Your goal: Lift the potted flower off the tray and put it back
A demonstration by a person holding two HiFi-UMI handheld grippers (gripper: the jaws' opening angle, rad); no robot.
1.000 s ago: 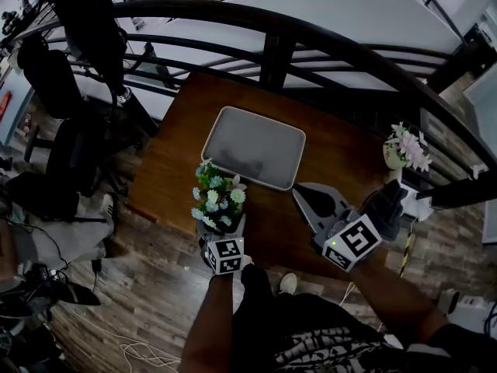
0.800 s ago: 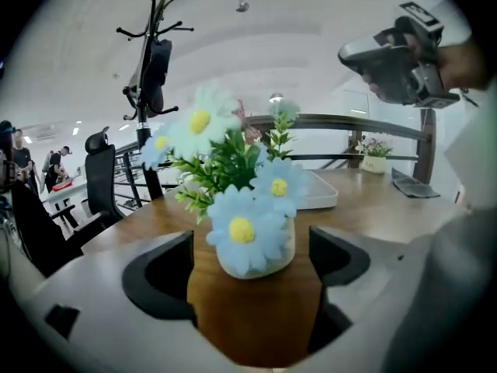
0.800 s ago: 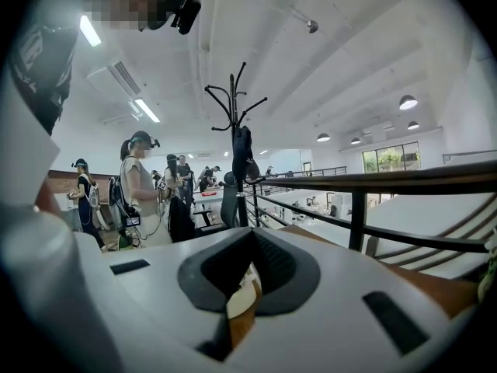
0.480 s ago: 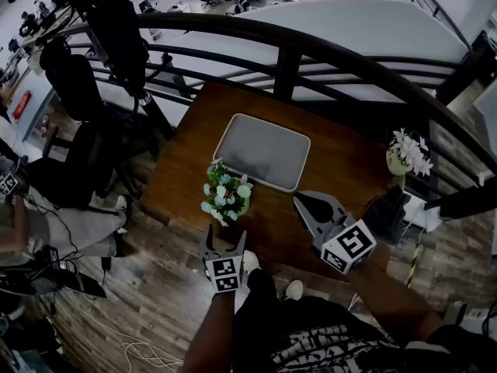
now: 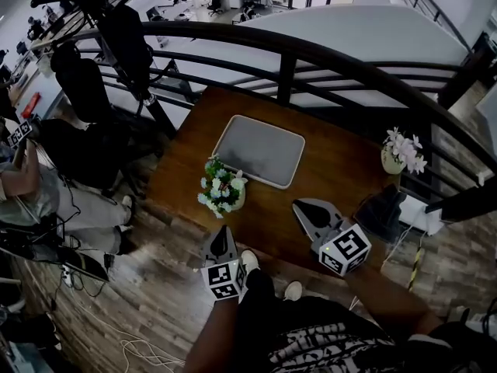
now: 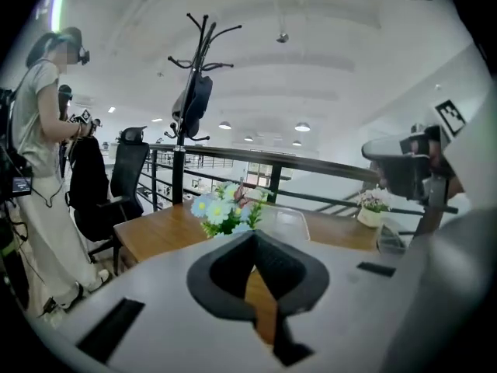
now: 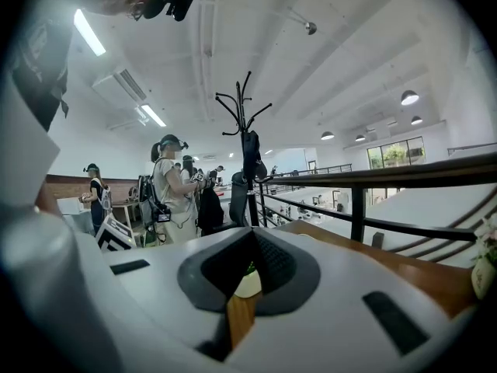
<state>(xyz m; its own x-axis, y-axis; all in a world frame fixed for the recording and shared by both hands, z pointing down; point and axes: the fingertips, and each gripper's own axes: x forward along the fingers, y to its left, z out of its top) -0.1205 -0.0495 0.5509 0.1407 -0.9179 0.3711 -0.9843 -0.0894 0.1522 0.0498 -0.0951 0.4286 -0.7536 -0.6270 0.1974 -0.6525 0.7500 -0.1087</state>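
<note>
The potted flower [image 5: 221, 191], a pale pot of white and blue blooms, stands on the wooden table [image 5: 342, 162] near its front left edge, just off the grey tray's [image 5: 259, 151] near corner. My left gripper [image 5: 222, 234] hovers short of the table edge, apart from the pot. Its jaws have just been closing and are shut with nothing between them. The left gripper view shows the flower [image 6: 224, 208] and tray [image 6: 289, 217] beyond the shut left gripper [image 6: 254, 236]. My right gripper [image 5: 301, 206] hangs over the table's front right, shut and empty, as is the right gripper [image 7: 250, 235] in its own view.
A second pot of pale flowers [image 5: 400, 152] stands at the table's right end, with a black object [image 5: 380, 212] near it. A dark railing [image 5: 311, 53] runs behind the table. A coat stand [image 5: 116, 22], office chairs and a person [image 5: 23, 177] are at the left.
The left gripper has drawn back from the potted flower toward me, and its jaws have gone from wide to shut. The flower stays on the table. The right gripper shifted slightly.
</note>
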